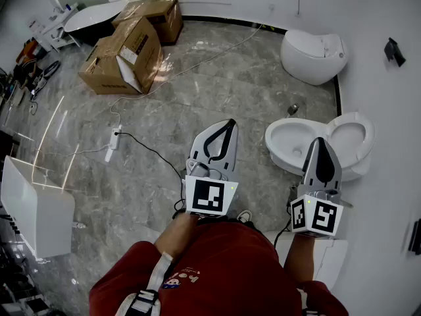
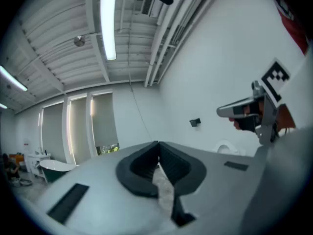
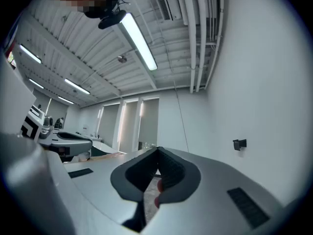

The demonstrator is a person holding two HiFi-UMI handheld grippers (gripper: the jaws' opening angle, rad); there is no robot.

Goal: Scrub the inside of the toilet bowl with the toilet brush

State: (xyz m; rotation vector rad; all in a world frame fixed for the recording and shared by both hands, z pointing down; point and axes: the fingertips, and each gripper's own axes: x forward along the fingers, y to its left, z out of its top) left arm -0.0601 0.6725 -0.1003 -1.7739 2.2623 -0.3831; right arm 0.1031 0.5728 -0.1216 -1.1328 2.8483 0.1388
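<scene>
Hands hidden behind the marker cubes; only forearms and a red top (image 1: 217, 268) visible at the bottom edge. Left gripper (image 1: 231, 122) held level over the marble floor (image 1: 131, 176), jaws pressed together at the tips, nothing between. Right gripper (image 1: 320, 140) near level, jaws closed and empty, tip overlapping and hiding part of the open toilet bowl (image 1: 283, 140) at right by the wall, lid (image 1: 348, 131) tipped back. Small red patch (image 3: 157, 199) behind the right jaws' gap, unidentifiable.

shirt (image 1: 217, 268): red | left claw (image 1: 231, 122), right claw (image 1: 320, 139): grey, black-lined | cubes (image 1: 210, 196): white, black squares
</scene>
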